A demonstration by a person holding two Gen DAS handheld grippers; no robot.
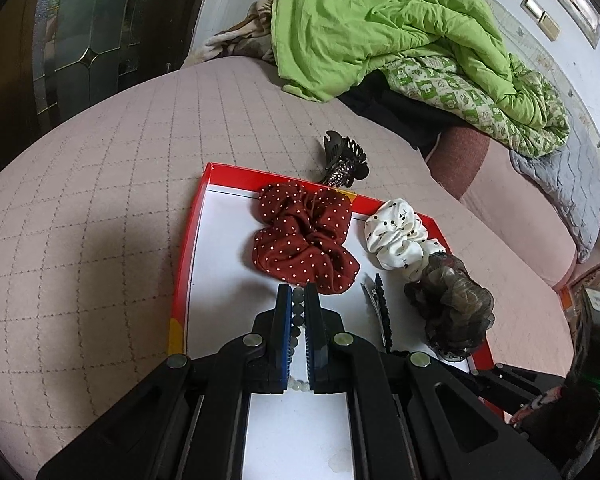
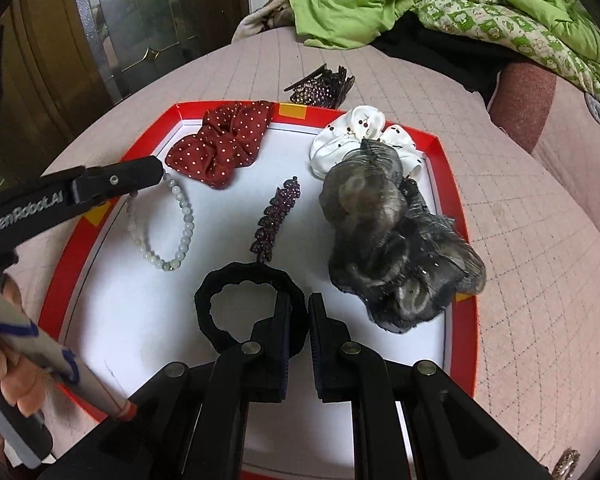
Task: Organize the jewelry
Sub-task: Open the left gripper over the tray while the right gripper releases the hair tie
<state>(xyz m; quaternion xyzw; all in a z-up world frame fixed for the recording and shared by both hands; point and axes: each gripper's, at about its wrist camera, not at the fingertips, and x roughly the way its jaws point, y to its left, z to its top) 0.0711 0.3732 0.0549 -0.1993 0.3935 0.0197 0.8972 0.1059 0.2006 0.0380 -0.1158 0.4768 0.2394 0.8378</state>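
Currently, both grippers work over a red-rimmed tray (image 2: pixel 458 216) lying on a quilted pink bed cover (image 1: pixel 100 184).

Left gripper (image 1: pixel 298 292): jaws closed on the pale bead bracelet (image 2: pixel 182 216). The left wrist view shows beads running between the blue pads; the right wrist view shows the rest of the loop lying on the white tray floor, at the tray's left side.

Right gripper (image 2: pixel 299 308): jaws nearly together. The left finger overlaps the rim of the black hair tie (image 2: pixel 208 304), but the frames do not settle whether the band is pinched or merely behind the finger.

Other items in the tray: red dotted scrunchie (image 2: pixel 220 144), white scrunchie (image 2: pixel 356 136), dark gauze scrunchie (image 2: pixel 396 248), purple rhinestone clip (image 2: pixel 276 220). A dark claw clip (image 2: pixel 320 88) lies outside, just beyond the far rim.

Step in hand, as judged: placing or arranging the bracelet and the hair tie inside the tray.

Next move, as judged: settle the bracelet flat, part the left jaws, then withdraw without dragging the beads. The claw clip has yet to be brought in.
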